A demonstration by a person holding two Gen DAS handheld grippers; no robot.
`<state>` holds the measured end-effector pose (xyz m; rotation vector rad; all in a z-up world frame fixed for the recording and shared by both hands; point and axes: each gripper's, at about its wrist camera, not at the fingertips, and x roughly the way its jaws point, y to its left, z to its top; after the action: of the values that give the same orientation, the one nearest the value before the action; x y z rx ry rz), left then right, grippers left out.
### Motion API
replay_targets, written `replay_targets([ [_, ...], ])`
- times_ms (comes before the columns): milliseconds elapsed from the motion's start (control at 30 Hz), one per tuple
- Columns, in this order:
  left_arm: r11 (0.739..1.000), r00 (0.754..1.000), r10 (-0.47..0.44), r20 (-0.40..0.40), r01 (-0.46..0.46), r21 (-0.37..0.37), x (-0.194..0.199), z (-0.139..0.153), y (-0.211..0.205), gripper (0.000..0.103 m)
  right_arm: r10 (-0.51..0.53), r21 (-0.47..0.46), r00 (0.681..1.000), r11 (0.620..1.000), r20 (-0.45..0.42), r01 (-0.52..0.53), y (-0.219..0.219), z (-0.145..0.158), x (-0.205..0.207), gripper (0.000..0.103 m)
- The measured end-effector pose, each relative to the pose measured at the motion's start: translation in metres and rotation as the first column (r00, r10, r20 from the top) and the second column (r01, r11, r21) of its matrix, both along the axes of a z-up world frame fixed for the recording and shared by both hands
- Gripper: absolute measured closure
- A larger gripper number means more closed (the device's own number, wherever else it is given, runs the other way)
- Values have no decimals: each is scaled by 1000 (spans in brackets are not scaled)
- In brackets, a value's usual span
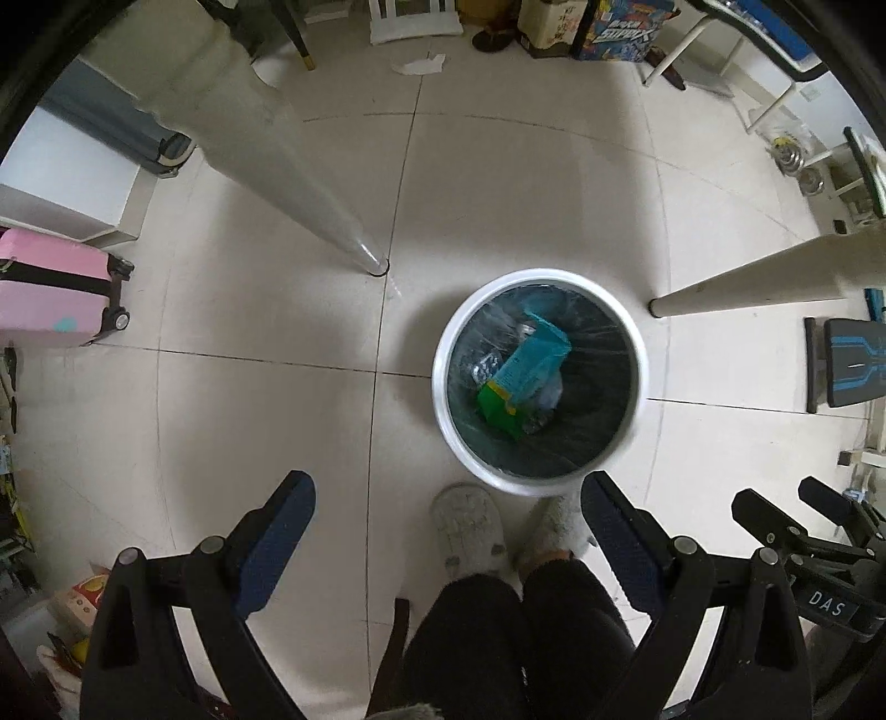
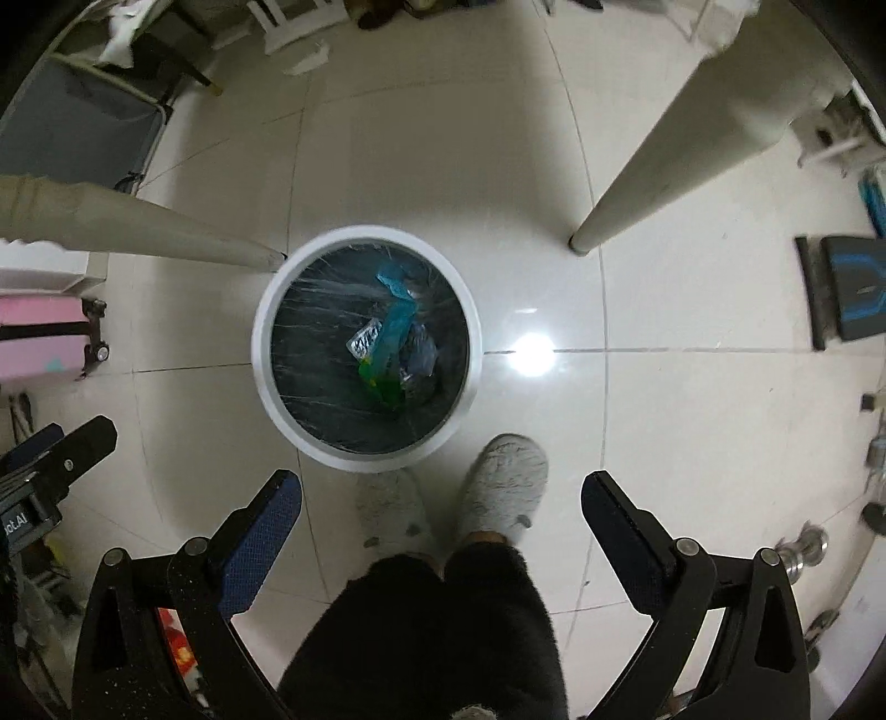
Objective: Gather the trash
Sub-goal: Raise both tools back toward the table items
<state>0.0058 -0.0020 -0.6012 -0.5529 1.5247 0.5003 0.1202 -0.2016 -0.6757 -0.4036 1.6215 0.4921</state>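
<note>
Both empty, left gripper (image 1: 448,515) and right gripper (image 2: 441,501) spread wide; next, approach crumpled paper (image 1: 419,65) at top centre, well beyond bin (image 1: 540,381), squarely

"DAS" on right gripper (image 1: 819,501) label; colourful box (image 1: 626,25) print unreadable.

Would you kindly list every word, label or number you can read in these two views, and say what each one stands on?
"DAS": white letters on the right gripper's body, in the left wrist view.
"ot.AI": a cut-off label on the left gripper's body, in the right wrist view.
Blue box by the far wall: bold print, too blurred to read.
Cream carton beside it: dark characters, unreadable.
Teal box in the bin: print too small.
</note>
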Motion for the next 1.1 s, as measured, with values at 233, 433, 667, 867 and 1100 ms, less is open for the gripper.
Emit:
replay_targets([
  [233, 1000, 1000, -7, 22, 7, -1, -13, 62, -9, 5, 37, 28, 997, 999, 63, -39, 2, 85, -9, 1],
  [433, 1000, 999, -23, 50, 22, 17, -24, 134, -19, 5, 62, 48, 993, 997, 100, -67, -2, 166, -22, 1],
  [667, 1000, 994, 1, 113, -2, 6, -36, 210, -16, 5, 53, 77, 991, 995, 121, -63, -10, 262, -38, 1],
  [867, 998, 983, 19, 185, -31, 62, -25, 270, 0, 5, -8, 171, 993, 985, 116, -12, -2, 341, -33, 1],
  [1100, 966, 968, -5, 252, -60, 251, 37, 323, 37, 0, -76, 280, 988, 959, 136, 35, 31, 417, 28, 1],
])
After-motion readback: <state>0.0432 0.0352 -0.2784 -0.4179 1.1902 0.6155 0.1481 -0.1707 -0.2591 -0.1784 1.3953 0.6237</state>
